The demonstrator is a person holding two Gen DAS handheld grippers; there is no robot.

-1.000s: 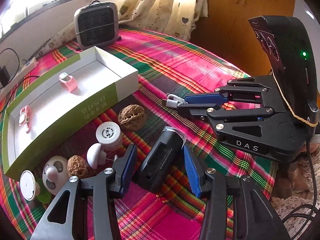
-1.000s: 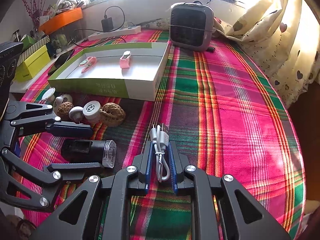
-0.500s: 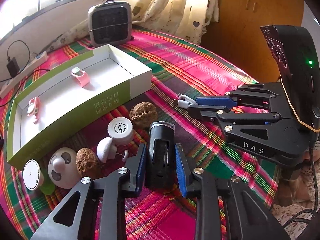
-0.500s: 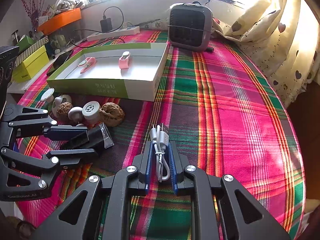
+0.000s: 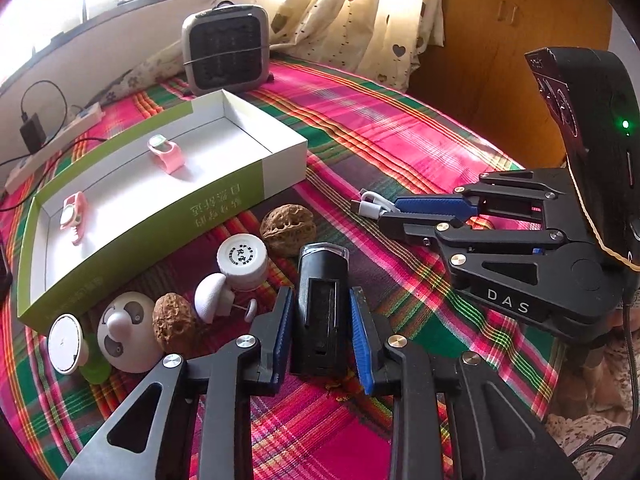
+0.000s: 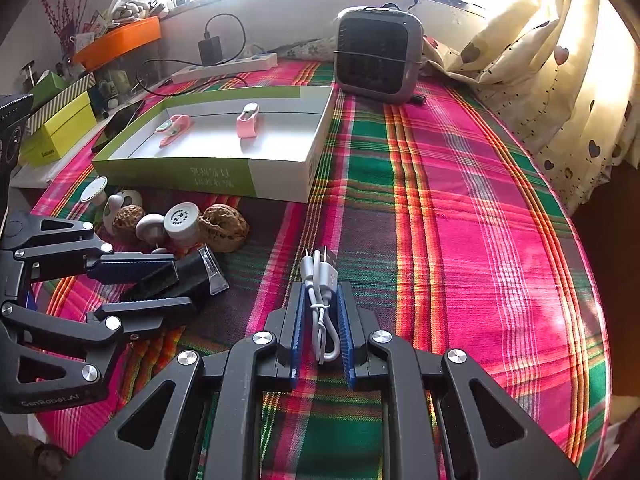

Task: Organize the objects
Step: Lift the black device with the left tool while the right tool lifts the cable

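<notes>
The left gripper [image 5: 320,332], jaws just closed, clamps the black boxy flashlight-like device [image 5: 322,304] lying on the plaid cloth [image 5: 400,128], while the right gripper [image 6: 322,332] pinches a coiled white cable [image 6: 320,300], both presumably bound for the green-and-white cardboard tray [image 5: 224,196].

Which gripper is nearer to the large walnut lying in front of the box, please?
Left. The left gripper, shut on the black device, sits just short of the large walnut. The right gripper, holding the white cable, is farther off, across bare cloth.
</notes>
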